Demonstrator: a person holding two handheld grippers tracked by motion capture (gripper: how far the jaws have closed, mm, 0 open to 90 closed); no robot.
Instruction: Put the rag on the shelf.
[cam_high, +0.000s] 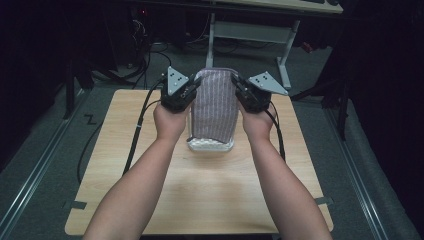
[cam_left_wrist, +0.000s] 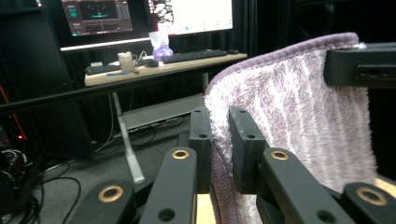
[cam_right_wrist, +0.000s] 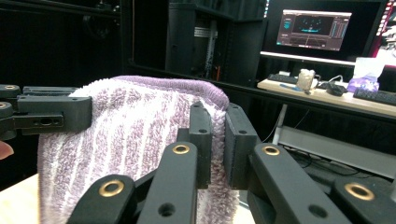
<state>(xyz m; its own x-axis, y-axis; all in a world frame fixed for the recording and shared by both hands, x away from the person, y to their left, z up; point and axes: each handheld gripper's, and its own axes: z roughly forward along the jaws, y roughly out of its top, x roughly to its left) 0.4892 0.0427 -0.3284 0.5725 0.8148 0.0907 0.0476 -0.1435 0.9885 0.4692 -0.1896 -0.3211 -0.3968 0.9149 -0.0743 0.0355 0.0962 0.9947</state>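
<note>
A purple-and-white striped towel (cam_high: 215, 107) hangs stretched between my two grippers above the wooden table (cam_high: 200, 195), its lower end bunched on the tabletop. My left gripper (cam_high: 191, 86) is shut on the towel's upper left corner. In the left gripper view its jaws (cam_left_wrist: 219, 133) pinch the towel's edge (cam_left_wrist: 299, 121), and the other gripper (cam_left_wrist: 359, 67) shows at the far corner. My right gripper (cam_high: 239, 86) is shut on the upper right corner. In the right gripper view the towel (cam_right_wrist: 126, 135) spreads leftward from the pinched edge (cam_right_wrist: 217, 135).
Beyond the table's far edge stands a desk on white legs (cam_high: 285, 55), with cables on the floor. Monitors (cam_left_wrist: 140, 14), a keyboard (cam_left_wrist: 196, 56) and small items sit on that desk. Black curtains surround the area.
</note>
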